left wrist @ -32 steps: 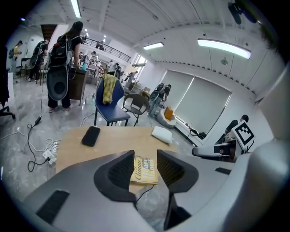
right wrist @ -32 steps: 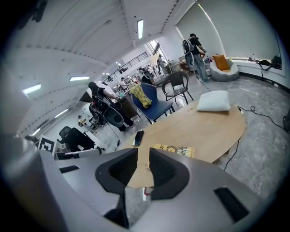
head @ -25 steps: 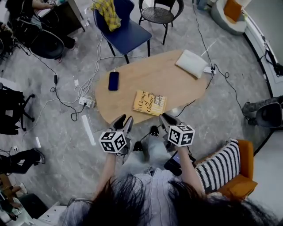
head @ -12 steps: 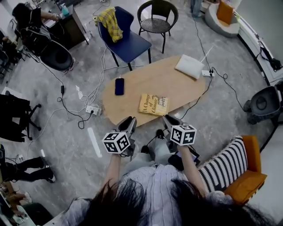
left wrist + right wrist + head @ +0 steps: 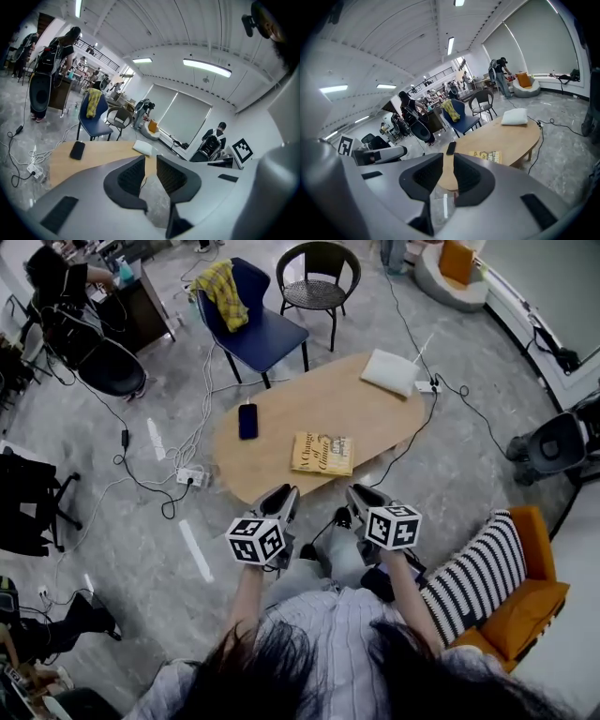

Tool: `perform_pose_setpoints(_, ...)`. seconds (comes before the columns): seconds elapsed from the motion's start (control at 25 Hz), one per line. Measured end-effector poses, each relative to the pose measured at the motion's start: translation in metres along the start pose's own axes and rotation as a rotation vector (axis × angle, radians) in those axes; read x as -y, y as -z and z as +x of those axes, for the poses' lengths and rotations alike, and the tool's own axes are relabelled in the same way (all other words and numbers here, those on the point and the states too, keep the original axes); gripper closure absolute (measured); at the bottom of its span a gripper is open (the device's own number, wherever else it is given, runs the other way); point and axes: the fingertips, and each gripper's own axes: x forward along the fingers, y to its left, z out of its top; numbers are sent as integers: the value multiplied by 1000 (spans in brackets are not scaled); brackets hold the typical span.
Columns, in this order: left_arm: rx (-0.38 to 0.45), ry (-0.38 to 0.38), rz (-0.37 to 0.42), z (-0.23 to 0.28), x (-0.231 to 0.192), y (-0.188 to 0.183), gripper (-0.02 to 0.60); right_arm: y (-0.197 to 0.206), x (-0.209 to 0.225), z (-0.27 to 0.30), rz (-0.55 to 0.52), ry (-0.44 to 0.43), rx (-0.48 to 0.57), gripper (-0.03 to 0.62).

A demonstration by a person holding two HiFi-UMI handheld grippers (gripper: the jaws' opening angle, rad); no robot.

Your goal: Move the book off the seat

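Wooden table (image 5: 319, 404), centre frame: paperback book (image 5: 322, 453) laid flat, judged light, bendy; spine edge favoured. Left gripper (image 5: 286, 493) jaws closing, right gripper (image 5: 356, 491) barely parted, both empty.

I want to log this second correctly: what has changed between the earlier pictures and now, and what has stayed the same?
The left gripper is closing its fingers, with nothing between them; nothing was taken hold of or let go. The right gripper stayed empty, its fingers a little apart. The book, phone and pillow lie on the table as before, and both grippers still hover short of it.
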Motion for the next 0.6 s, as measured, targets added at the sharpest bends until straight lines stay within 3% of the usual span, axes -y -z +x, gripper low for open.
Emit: perform_pose_setpoints(0.6,-117,79,28,6,40,40,502,21,7,-36,-12,46,-34,517)
